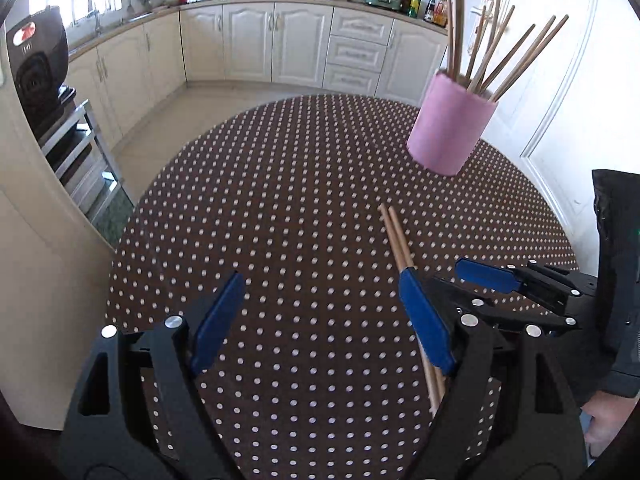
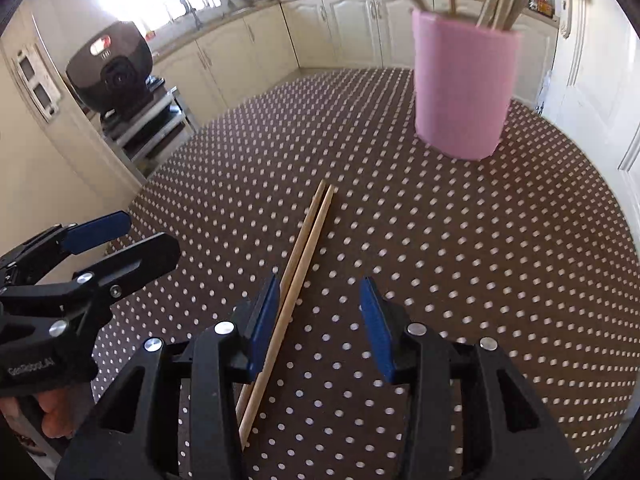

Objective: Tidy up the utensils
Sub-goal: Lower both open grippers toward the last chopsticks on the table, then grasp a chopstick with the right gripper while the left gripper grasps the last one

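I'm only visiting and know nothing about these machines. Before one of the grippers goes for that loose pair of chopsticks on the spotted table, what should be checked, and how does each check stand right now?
1. Chopsticks lie flat, side by side on the table: ok.
2. Right gripper has room between its pads: ok, nothing pressed.
3. Chopsticks centred between its pads: not ok, they run beside the left pad.
4. Left gripper holds nothing: ok, jaws wide.
5. The two grippers clear of each other: cannot tell, they sit close.
6. Pink holder upright with room for more: ok, though already holding many sticks.
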The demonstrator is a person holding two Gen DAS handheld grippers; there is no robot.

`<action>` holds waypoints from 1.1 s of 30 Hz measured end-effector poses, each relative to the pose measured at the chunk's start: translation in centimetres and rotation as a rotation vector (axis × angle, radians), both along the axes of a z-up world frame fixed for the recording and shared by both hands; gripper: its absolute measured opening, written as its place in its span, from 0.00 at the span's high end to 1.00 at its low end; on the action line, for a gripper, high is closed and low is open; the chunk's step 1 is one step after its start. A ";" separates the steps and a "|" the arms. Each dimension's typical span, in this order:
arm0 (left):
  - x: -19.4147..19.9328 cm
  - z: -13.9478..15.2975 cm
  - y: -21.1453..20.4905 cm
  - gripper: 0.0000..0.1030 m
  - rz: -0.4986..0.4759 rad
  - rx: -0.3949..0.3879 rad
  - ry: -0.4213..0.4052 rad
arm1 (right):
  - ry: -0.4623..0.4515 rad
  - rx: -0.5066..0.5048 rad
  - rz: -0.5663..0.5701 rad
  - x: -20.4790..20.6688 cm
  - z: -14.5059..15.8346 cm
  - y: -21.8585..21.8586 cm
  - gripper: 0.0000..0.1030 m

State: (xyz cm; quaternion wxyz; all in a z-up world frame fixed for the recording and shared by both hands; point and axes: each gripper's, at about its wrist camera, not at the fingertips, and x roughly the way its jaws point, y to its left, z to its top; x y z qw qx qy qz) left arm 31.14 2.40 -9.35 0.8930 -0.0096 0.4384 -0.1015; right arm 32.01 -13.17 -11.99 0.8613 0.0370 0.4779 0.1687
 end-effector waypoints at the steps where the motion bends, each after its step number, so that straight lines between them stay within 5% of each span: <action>1: 0.0 -0.2 0.1 0.23 0.001 0.000 0.003 | 0.006 0.003 -0.002 0.1 -0.1 0.1 0.65; 19: 0.5 -1.1 1.5 0.23 0.026 -0.036 0.032 | -0.022 -0.124 0.011 2.0 -0.6 2.8 0.68; 22: 0.6 -1.1 1.2 0.23 0.012 -0.029 0.035 | -0.042 -0.198 0.052 1.6 -0.8 3.2 0.76; 24: 0.7 -1.4 0.6 0.23 -0.006 -0.037 0.048 | -0.026 -0.167 0.041 1.8 -0.7 2.5 0.90; 33: 2.2 -2.7 -3.5 0.24 -0.083 -0.098 0.124 | 0.032 -0.066 0.041 2.1 -1.0 -1.9 0.95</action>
